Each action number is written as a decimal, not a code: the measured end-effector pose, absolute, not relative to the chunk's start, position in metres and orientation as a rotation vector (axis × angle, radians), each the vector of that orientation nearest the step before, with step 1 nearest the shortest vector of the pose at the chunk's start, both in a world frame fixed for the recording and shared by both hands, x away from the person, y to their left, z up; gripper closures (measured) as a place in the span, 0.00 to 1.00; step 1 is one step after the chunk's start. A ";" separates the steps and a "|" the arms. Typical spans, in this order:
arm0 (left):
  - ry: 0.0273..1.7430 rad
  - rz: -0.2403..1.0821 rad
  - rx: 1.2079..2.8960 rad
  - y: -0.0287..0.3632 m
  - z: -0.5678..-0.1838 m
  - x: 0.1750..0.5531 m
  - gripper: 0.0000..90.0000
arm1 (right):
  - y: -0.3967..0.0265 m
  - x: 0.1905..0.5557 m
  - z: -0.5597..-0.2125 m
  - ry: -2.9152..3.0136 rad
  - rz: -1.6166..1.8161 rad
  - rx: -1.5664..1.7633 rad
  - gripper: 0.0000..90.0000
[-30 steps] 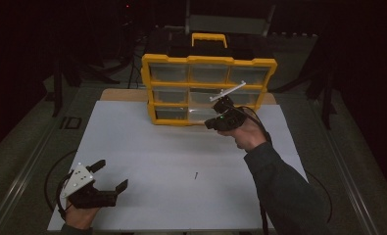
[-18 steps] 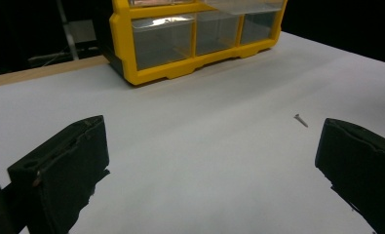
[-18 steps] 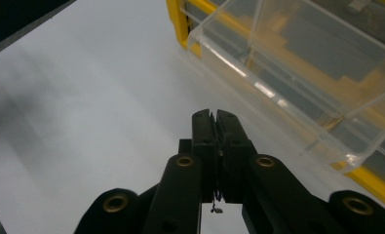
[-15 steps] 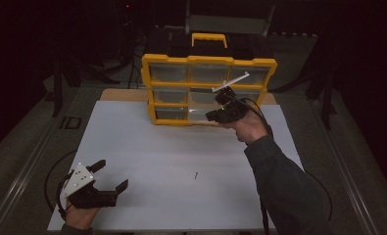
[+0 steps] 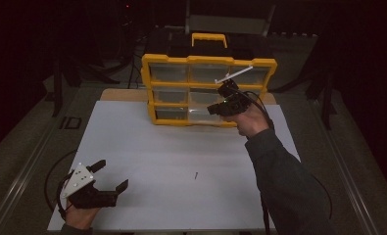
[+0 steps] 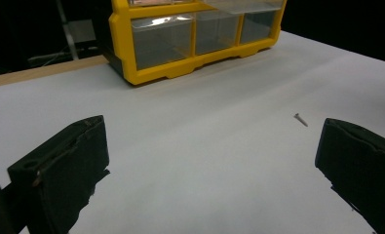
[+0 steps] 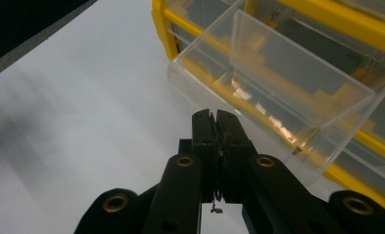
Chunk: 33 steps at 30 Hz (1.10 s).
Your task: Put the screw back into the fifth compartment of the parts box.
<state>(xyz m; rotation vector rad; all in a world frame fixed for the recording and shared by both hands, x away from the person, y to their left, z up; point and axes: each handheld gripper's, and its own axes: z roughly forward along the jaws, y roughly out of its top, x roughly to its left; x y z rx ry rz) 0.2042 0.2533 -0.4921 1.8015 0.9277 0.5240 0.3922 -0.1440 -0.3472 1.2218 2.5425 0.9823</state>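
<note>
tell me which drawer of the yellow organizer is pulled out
The clear drawer in the bottom row of the yellow organizer, just ahead of the right gripper. It juts out over the table; the other drawers sit flush in their slots.

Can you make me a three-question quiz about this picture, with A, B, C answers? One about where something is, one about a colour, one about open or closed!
1. Where does the small screw lie?
A. on the white table top
B. inside a drawer
C. on the black handle

2. What colour is the frame of the drawer cabinet?
A. red
B. yellow
C. green

3. How do the jaws of the left gripper stand?
A. wide open
B. shut tight
C. shut on the screw

Answers:
1. A: the screw lies alone on the white table top, apart from the cabinet.
2. B: its frame is bright yellow around clear drawers.
3. A: the left gripper view shows its jaws far apart with bare table between them.
</note>
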 end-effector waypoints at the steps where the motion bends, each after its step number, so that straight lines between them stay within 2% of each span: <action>1: 0.930 0.522 1.799 0.253 -0.492 0.204 0.00 | -0.144 0.393 -0.345 2.541 0.980 1.224 0.97; 16: 0.930 0.523 1.798 0.254 -0.492 0.204 0.00 | -0.145 0.407 -0.333 2.490 0.979 1.263 0.97; 33: 0.930 0.522 1.798 0.254 -0.492 0.204 0.00 | -0.152 0.425 -0.341 2.429 0.946 1.359 0.97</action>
